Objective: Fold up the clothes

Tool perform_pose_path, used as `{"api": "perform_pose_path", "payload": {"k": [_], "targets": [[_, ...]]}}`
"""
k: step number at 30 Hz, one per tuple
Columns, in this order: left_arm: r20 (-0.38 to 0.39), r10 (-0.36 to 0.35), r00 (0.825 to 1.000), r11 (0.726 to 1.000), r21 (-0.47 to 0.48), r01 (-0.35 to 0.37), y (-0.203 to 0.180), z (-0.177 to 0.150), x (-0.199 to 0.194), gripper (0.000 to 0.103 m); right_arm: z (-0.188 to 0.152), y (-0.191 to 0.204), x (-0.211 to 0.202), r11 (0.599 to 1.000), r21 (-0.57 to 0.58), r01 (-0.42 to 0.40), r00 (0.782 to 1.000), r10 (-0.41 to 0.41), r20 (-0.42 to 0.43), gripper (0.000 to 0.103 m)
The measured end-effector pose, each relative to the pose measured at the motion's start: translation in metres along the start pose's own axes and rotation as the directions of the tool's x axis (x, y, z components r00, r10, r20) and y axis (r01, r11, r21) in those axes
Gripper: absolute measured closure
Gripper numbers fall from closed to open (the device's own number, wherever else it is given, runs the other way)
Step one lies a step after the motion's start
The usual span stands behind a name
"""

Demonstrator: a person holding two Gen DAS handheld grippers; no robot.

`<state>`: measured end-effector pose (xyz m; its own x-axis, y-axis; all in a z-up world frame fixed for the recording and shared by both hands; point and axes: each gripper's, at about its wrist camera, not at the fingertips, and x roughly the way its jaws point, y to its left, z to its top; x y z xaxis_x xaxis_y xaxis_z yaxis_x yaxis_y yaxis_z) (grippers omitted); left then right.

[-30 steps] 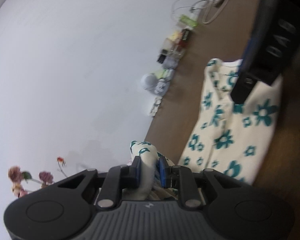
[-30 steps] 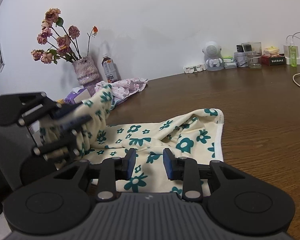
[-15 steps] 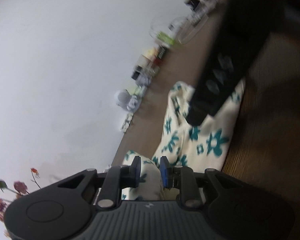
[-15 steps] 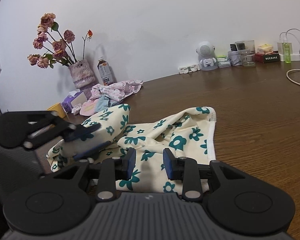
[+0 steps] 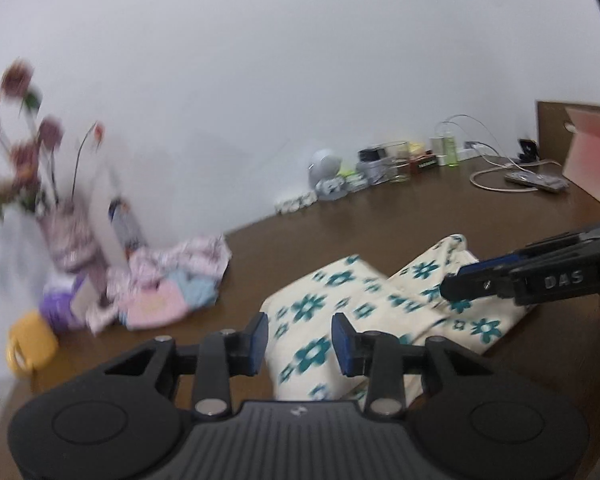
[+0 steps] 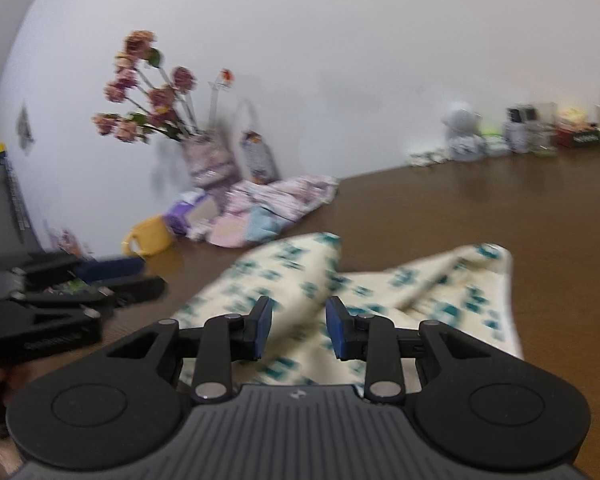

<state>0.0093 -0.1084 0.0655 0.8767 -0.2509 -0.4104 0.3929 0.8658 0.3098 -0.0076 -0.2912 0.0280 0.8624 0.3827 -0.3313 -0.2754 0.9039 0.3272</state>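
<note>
On the table point(image 5: 380, 224), both grippers, left point(image 5: 298, 338) and right point(image 6: 298, 330), gape empty over the floppy cloth point(image 5: 340, 304), whose loose flap could slide open.

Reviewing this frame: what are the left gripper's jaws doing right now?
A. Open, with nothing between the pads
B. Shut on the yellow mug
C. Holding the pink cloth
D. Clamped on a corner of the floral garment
A: the left gripper shows a clear gap between its blue pads, and the floral garment lies on the table beyond them, not pinched.
</note>
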Motion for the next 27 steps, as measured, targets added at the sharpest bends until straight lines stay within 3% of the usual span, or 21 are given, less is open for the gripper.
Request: {"api": "perform_pose_path", "payload": {"k": [1,6,10,14,19,21,23,24,25,27], "targets": [[-0.01,-0.006,1.0,0.999,-0.048,0.006,0.012,-0.001,-0.002,0.069,0.002,0.005,0.003,1.0,-0.004,-0.012,1.0,0.012,0.001,0.073],[-0.075,-0.091,0.993,0.994,-0.063,0.086,0.025,-0.022,-0.003,0.068,0.001,0.022,0.01,0.999,-0.016,-0.034,0.999,0.034,-0.037,0.073],[-0.105,-0.147,0.984,0.989,-0.029,0.144,0.022,-0.043,-0.004,0.05,-0.008,0.03,0.004,0.998,-0.05,-0.023,0.997,0.02,-0.07,0.069],[-0.101,-0.21,0.972,0.977,0.005,0.212,0.015,-0.05,-0.003,0.044,-0.014,0.042,0.005,0.992,-0.122,0.022,0.995,-0.034,-0.097,0.066],[-0.1,-0.127,0.987,0.983,0.117,0.139,-0.002,-0.051,0.009,0.04,-0.016,0.047,0.012,0.99,-0.121,0.069,0.991,-0.082,-0.103,0.067],[-0.115,-0.107,0.988,0.985,0.126,0.121,-0.003,-0.052,0.018,0.04,-0.016,0.045,0.012,0.992,-0.098,0.075,0.991,-0.085,-0.103,0.074],[-0.132,-0.107,0.985,0.987,0.108,0.122,-0.001,-0.052,0.025,0.051,-0.018,0.041,0.015,0.995,-0.067,0.08,0.99,-0.087,-0.111,0.079],[-0.135,-0.113,0.984,0.989,0.084,0.125,0.002,-0.052,0.027,0.069,-0.019,0.038,0.016,0.995,-0.05,0.082,0.989,-0.087,-0.116,0.081],[-0.138,-0.118,0.983,0.99,0.058,0.126,0.005,-0.052,0.029,0.079,-0.021,0.036,0.017,0.996,-0.034,0.084,0.989,-0.087,-0.121,0.082],[-0.13,-0.134,0.982,0.991,0.009,0.136,0.014,-0.052,0.029,0.085,-0.024,0.032,0.02,0.996,-0.012,0.088,0.987,-0.089,-0.134,0.082]]}}
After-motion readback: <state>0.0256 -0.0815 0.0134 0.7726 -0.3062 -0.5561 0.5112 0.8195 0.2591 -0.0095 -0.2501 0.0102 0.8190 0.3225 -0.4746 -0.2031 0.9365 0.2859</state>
